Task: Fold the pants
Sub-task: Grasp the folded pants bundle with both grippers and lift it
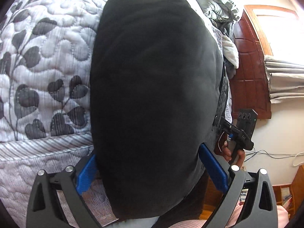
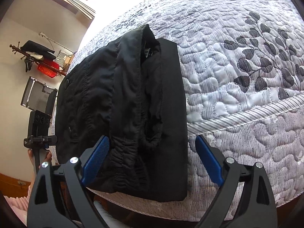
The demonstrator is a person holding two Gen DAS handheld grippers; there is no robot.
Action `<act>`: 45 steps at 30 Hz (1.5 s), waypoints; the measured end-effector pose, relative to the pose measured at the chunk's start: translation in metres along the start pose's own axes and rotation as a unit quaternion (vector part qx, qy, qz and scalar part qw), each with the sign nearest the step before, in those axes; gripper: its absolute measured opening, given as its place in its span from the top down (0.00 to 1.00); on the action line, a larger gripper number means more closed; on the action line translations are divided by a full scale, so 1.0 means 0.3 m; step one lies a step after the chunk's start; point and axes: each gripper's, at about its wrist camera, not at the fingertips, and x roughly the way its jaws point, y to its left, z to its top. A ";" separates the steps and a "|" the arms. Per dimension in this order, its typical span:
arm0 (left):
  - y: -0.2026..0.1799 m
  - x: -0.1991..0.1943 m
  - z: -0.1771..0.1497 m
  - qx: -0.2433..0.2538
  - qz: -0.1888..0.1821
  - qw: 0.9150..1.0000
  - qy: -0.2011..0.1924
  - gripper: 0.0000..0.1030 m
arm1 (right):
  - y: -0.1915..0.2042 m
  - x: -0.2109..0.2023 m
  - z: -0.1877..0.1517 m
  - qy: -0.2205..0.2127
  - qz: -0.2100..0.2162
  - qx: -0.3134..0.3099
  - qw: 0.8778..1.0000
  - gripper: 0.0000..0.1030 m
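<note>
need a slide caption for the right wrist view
Open right gripper straddling the near end of folded black pants on a leaf-print quilt.

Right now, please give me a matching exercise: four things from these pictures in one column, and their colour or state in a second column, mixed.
Things:
1. pants
2. quilt
3. finger pads
4. right gripper

Descriptions:
A. blue
B. open
C. black, folded
D. pale with a dark leaf pattern

Pairs: 1-C, 2-D, 3-A, 4-B
</note>
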 end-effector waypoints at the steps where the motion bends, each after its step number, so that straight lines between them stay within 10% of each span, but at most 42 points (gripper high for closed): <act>1: 0.000 0.006 0.003 0.000 -0.002 1.000 0.003 0.04 | -0.007 0.001 0.001 0.001 0.003 0.003 1.000 0.11; 26: -0.033 0.116 0.070 -0.039 -0.035 0.998 0.043 0.03 | -0.120 0.070 0.032 0.040 0.158 0.039 0.986 0.09; 38: -0.051 0.096 0.041 -0.062 -0.020 0.998 0.002 0.08 | -0.051 -0.011 0.025 0.000 0.168 0.011 0.986 0.57; 45: -0.052 0.069 0.053 -0.060 -0.020 0.998 -0.026 0.37 | 0.086 -0.093 0.077 -0.033 0.139 -0.050 0.988 0.62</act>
